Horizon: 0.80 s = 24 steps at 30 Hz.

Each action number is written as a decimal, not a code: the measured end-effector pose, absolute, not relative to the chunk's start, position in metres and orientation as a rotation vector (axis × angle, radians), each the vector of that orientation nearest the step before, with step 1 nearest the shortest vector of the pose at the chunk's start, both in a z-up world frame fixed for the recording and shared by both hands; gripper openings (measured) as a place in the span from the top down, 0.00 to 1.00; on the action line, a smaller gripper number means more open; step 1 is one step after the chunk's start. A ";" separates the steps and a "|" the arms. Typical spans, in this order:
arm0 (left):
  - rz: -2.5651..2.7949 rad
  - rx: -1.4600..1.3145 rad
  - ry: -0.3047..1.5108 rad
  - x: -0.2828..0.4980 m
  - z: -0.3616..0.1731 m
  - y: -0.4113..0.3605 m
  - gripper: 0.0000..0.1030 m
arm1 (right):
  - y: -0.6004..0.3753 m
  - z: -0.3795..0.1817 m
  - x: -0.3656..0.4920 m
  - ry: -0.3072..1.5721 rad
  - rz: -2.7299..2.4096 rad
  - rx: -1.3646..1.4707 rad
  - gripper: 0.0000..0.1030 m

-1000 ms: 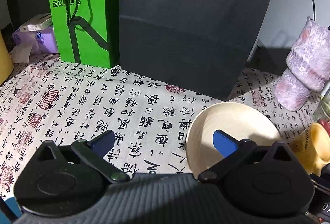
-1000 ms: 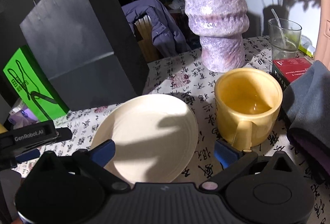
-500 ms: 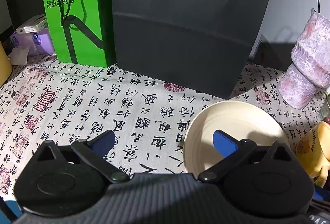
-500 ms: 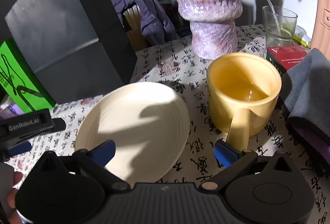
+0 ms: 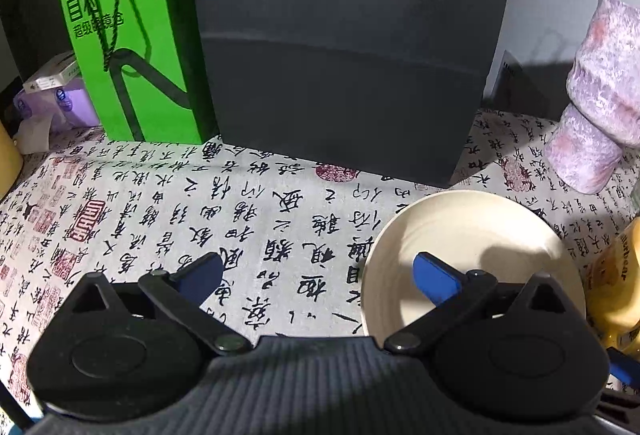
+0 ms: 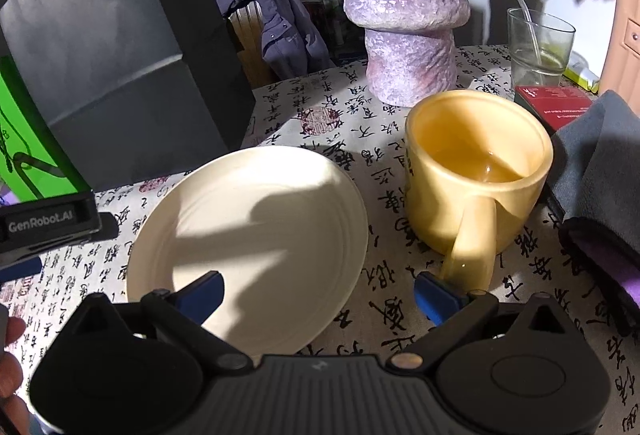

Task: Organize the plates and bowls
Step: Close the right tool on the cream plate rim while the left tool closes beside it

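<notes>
Table (image 5: 248, 219): covered in a cloth printed with black calligraphy and red seals.
Plate (image 6: 256, 235): cream, lying flat.
Mug (image 6: 476, 175): yellow, just right of plate.
Vase (image 6: 404, 11): mottled purple, behind mug.
Bags: green bag (image 5: 132, 35), dark bag (image 5: 344, 47), standing side by side.

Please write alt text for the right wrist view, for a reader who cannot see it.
The open right gripper hovers over the near edge of a cream plate on a calligraphy-print tablecloth. A yellow mug stands right of the plate, with a purple vase behind.
</notes>
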<state>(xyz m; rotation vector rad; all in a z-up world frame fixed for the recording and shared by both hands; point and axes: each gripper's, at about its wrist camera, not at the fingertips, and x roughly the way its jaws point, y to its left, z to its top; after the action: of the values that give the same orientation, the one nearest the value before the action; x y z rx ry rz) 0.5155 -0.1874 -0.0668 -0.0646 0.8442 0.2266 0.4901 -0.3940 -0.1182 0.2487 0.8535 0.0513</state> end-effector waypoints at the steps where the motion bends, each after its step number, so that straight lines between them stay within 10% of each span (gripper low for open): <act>1: 0.227 -0.062 0.849 0.518 -0.068 -0.187 0.00 | -0.394 -0.119 0.491 0.858 0.052 0.251 0.06; 12: 0.208 -0.026 0.873 0.532 -0.081 -0.189 0.01 | -0.393 -0.131 0.495 0.881 0.012 0.266 0.21; 24: 0.151 0.009 0.916 0.538 -0.094 -0.202 0.38 | -0.395 -0.135 0.497 0.884 -0.005 0.273 0.58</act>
<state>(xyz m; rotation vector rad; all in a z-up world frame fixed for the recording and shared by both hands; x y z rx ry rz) 0.5382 -0.2022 -0.0942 0.0091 0.9162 0.1512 0.4970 -0.3954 -0.1349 0.2731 0.8844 -0.0048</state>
